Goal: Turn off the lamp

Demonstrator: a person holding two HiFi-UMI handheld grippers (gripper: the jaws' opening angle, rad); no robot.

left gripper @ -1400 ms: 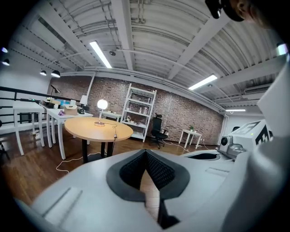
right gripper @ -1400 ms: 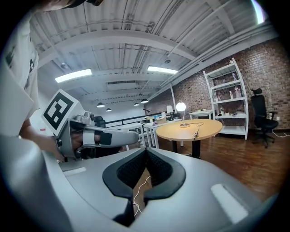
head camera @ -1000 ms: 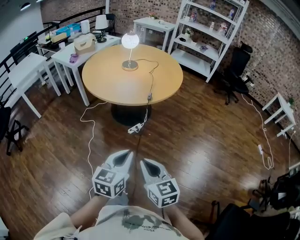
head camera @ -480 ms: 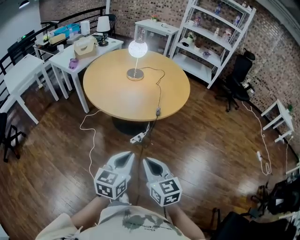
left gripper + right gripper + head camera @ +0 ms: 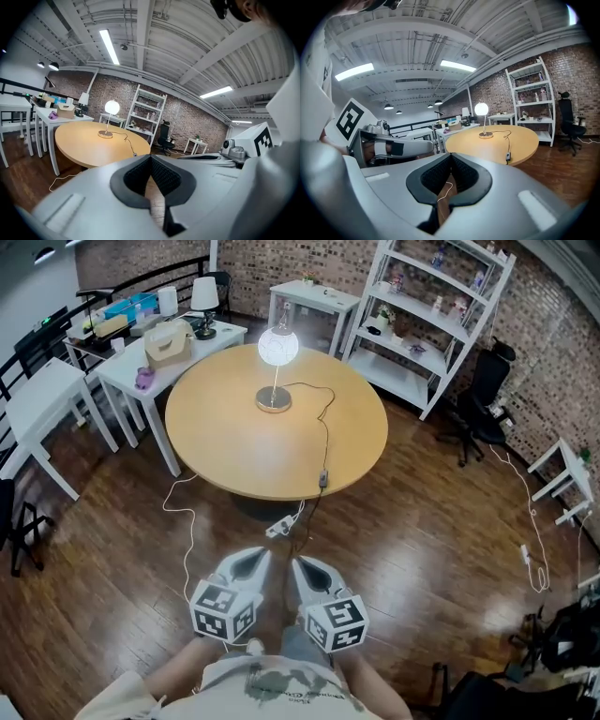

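Observation:
A lit lamp with a round white globe (image 5: 277,345) and a metal base stands toward the far side of a round wooden table (image 5: 234,442). Its black cord runs to an inline switch (image 5: 322,480) at the table's near edge. My left gripper (image 5: 253,557) and right gripper (image 5: 302,566) are side by side over the floor, well short of the table, both shut with nothing in them. The left gripper view shows the lamp (image 5: 112,107) far beyond the shut left gripper (image 5: 151,157). The right gripper view shows the lamp (image 5: 481,109) and the switch (image 5: 507,156) beyond the shut right gripper (image 5: 451,155).
A white power strip (image 5: 277,527) and loose white cable (image 5: 184,521) lie on the wood floor under the table's near edge. White side tables (image 5: 127,367) stand to the left, a white shelf unit (image 5: 433,320) at the back right, and a black office chair (image 5: 480,404) beside it.
The table and lamp now sit nearer and more central in the head view as I come closer. Both grippers have stayed shut and side by side.

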